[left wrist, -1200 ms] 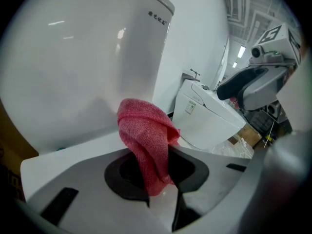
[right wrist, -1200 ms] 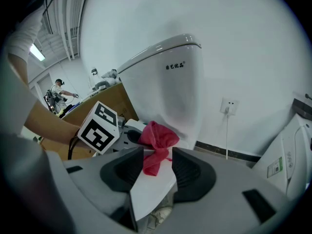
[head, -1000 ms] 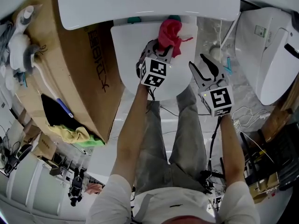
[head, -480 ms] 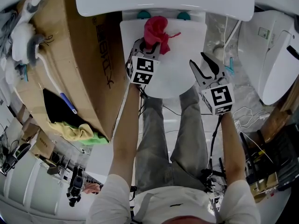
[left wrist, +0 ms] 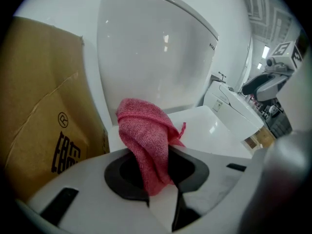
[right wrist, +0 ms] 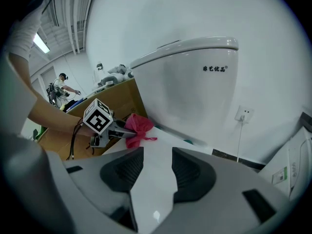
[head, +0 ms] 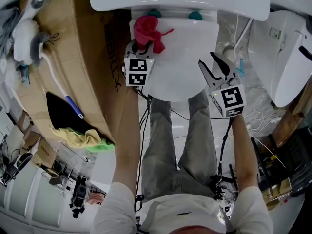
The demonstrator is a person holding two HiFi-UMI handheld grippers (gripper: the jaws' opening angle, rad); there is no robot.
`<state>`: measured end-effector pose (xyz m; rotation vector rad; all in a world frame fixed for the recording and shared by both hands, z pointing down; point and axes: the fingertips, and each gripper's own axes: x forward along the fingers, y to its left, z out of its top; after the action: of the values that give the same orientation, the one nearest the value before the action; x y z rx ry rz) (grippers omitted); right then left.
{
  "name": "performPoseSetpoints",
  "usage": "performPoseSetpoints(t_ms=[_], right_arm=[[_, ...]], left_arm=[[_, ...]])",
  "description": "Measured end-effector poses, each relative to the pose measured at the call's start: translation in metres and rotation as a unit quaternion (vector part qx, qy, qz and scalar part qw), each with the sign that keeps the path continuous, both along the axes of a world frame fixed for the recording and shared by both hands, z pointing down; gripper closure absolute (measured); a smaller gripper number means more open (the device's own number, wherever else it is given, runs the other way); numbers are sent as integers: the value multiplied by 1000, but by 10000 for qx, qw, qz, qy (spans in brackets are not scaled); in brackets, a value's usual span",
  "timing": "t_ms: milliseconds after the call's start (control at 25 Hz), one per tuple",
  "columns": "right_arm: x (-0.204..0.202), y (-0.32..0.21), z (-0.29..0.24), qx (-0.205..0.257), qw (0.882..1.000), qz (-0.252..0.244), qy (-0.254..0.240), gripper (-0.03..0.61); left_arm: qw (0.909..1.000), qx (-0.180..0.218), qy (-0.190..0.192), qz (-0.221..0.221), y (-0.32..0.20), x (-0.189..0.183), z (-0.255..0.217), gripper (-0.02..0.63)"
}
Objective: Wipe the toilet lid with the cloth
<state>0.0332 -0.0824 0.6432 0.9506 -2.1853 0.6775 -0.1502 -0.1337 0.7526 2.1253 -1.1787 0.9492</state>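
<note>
Left gripper [head: 140, 50] clenches the red cloth [head: 146, 31] at the back-left corner of the toilet lid [head: 183, 57]; right gripper [head: 218, 68] hangs released, nothing held, over the lid's right edge

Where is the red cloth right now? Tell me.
In the head view the red terry cloth is clamped in the left hand-held gripper, at the rear left of the white toilet lid, just before the white ceramic cistern.
</note>
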Motion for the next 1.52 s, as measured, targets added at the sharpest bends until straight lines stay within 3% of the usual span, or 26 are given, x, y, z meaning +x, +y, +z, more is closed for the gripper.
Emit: performPoseSetpoints(t_ms=[320,600,960,1240,1520], right_arm=[[-15,5,-3,9,10000,16,-1,383],[-21,5,-7,45,10000,3,-12,383],[-19,7,0,32,9999,-77,-89,383],[5,13,4,-66,9999,-48,-69,384],[36,15,6,-89,9999,28,-106,385]], left_arm=[[9994,-68,-318,-114,2,-39,2,505],[9962,-167,-825,-207,15,-68,1,505],[9799,-267,-1973,113,56,-93,4,505],[9841,-430,-1620,581,92,-37,16,505],[9895,-459,-1317,378,90,11,18,505]])
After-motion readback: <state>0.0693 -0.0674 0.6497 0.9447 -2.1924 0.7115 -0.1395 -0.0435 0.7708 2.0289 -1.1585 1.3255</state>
